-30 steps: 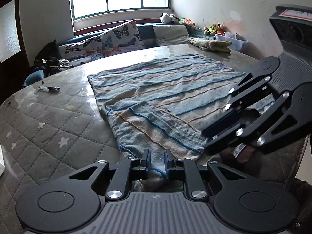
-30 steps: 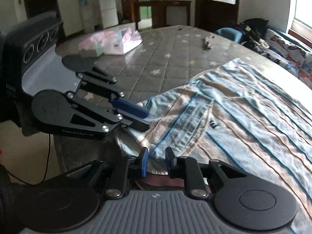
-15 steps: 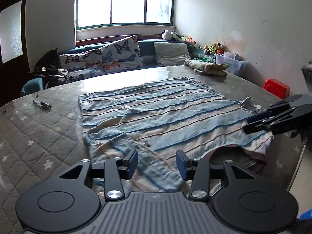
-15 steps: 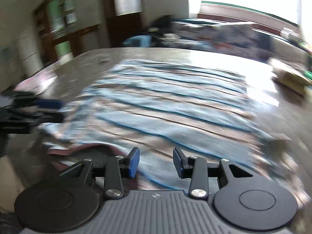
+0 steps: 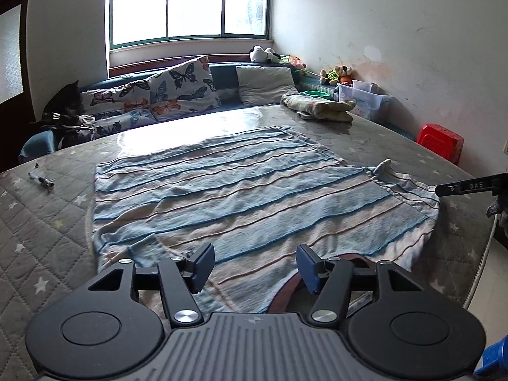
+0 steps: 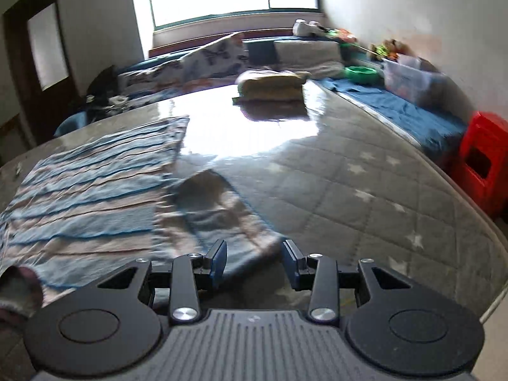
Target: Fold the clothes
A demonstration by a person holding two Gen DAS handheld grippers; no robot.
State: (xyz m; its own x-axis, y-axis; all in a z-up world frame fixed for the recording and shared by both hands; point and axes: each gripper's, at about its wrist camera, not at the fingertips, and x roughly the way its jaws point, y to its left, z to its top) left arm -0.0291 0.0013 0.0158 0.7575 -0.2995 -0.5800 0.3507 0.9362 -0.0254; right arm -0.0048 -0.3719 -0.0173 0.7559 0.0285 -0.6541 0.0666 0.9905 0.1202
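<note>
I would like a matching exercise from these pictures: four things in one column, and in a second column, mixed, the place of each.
Things:
1. striped sweater
2. red stool
3. butterfly pillow
4. folded garment

Places:
A. on the floor beside the mattress
B. on the far corner of the mattress
C. on the bench under the window
D. spread flat across the mattress

Pairs: 1-D, 2-A, 3-C, 4-B

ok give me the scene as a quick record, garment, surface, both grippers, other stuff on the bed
garment: striped sweater, spread flat, right sleeve lying out to the side
surface: grey quilted mattress with star print
left gripper: open, just been opening, above the sweater's neckline, gripping nothing
right gripper: open, over the sleeve end, nothing pinched
other: folded clothes at the far edge
</note>
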